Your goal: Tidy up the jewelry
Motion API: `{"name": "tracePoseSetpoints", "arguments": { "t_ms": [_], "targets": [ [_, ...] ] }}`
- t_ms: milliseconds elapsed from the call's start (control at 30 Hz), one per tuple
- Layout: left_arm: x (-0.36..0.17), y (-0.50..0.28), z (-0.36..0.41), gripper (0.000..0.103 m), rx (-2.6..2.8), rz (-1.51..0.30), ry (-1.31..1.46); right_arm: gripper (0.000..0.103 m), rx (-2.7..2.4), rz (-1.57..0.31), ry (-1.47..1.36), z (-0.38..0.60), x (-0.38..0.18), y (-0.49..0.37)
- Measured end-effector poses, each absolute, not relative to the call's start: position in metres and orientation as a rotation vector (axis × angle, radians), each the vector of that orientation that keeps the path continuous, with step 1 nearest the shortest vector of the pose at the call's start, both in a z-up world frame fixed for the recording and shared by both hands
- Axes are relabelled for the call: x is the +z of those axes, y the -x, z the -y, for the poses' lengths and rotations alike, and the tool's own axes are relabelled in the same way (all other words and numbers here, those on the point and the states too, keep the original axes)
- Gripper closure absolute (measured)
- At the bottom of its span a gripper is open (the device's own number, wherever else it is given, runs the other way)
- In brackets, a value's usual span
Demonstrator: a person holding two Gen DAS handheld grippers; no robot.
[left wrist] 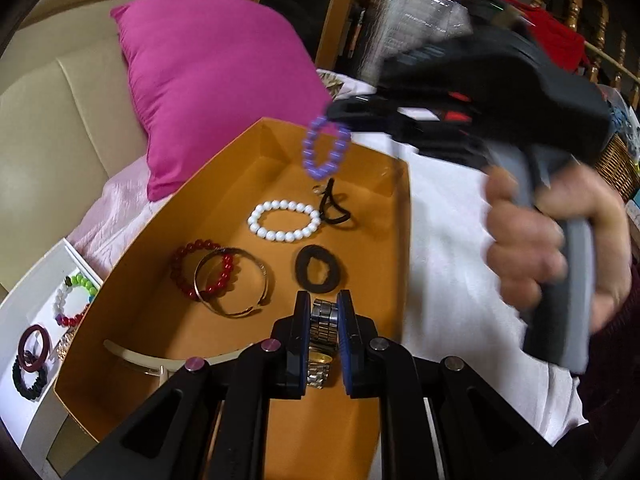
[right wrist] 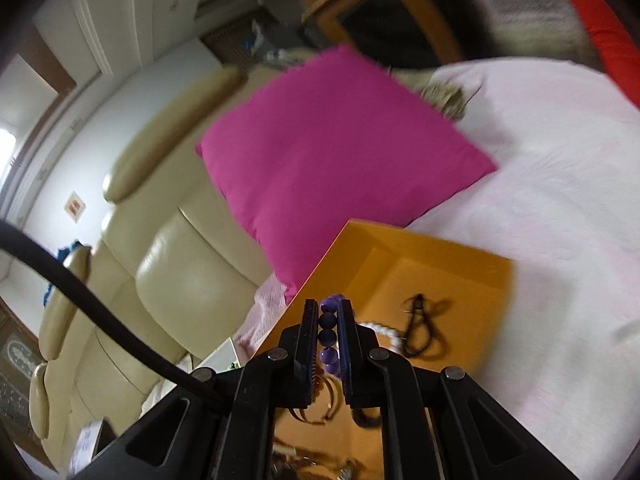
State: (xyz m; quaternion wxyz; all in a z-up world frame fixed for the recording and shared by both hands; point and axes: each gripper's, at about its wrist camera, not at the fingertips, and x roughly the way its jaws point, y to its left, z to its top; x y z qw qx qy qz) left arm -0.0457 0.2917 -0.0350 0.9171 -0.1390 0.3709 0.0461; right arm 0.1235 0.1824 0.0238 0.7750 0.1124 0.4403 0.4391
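Note:
An orange tray [left wrist: 168,240] lies on a bed. My left gripper [left wrist: 324,300] is shut on a metal-link wristwatch [left wrist: 323,322] just above the tray's near end. Inside lie a white bead bracelet [left wrist: 284,221], a red bead bracelet [left wrist: 202,270], a metal bangle [left wrist: 232,282], a black hair tie [left wrist: 320,269] and a black cord [left wrist: 334,210]. My right gripper [left wrist: 334,114] is blurred; it hangs over the tray's far end, shut on a purple bead bracelet [left wrist: 325,148]. In the right wrist view the purple beads [right wrist: 329,334] sit between the right gripper's [right wrist: 329,306] pads, above the tray [right wrist: 440,264].
A magenta cushion [left wrist: 216,84] leans on a cream sofa [left wrist: 52,128] beyond the tray. A white tray [left wrist: 36,280] at the left holds a multicoloured bead bracelet [left wrist: 74,300], a maroon ring [left wrist: 35,349] and a black bracelet [left wrist: 28,380]. A white cloth [left wrist: 452,240] covers the bed to the right.

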Motion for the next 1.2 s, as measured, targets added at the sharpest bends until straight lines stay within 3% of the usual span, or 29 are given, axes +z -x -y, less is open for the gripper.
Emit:
{"name": "tracePoseSetpoints", "arguments": {
  "t_ms": [267,667,833,900,967,1067,1133,1200],
  "targets": [
    [-0.039,0.042,-0.301,0.090,0.091,-0.776,0.304,0.092,0.930,-1.100,-0.193,-0.257,-0.008,-0.155],
    [-0.048,0.035,-0.302,0.089,0.077,-0.811,0.292,0.092,0.782,-1.136,-0.121,-0.268,-0.031,-0.178],
    [-0.055,0.029,-0.307,0.089,0.111,-0.833,0.294,0.088,0.742,-1.198,-0.093,-0.267,-0.042,-0.184],
    [-0.052,0.031,-0.308,0.087,0.123,-0.812,0.283,0.081,0.735,-1.185,-0.089,-0.263,-0.040,-0.181],
    [-0.048,0.034,-0.307,0.065,0.134,-0.780,0.264,0.066,0.748,-1.161,-0.100,-0.257,-0.034,-0.177],
    [-0.035,0.042,-0.300,0.041,0.167,-0.714,0.212,0.066,0.757,-1.086,-0.093,-0.241,-0.016,-0.164],
    [-0.026,0.046,-0.295,0.029,0.216,-0.683,0.164,0.066,0.756,-1.046,-0.087,-0.225,-0.003,-0.155],
    [-0.019,0.050,-0.291,0.028,0.262,-0.667,0.121,0.066,0.756,-1.007,-0.081,-0.208,0.009,-0.143]
  ]
}}
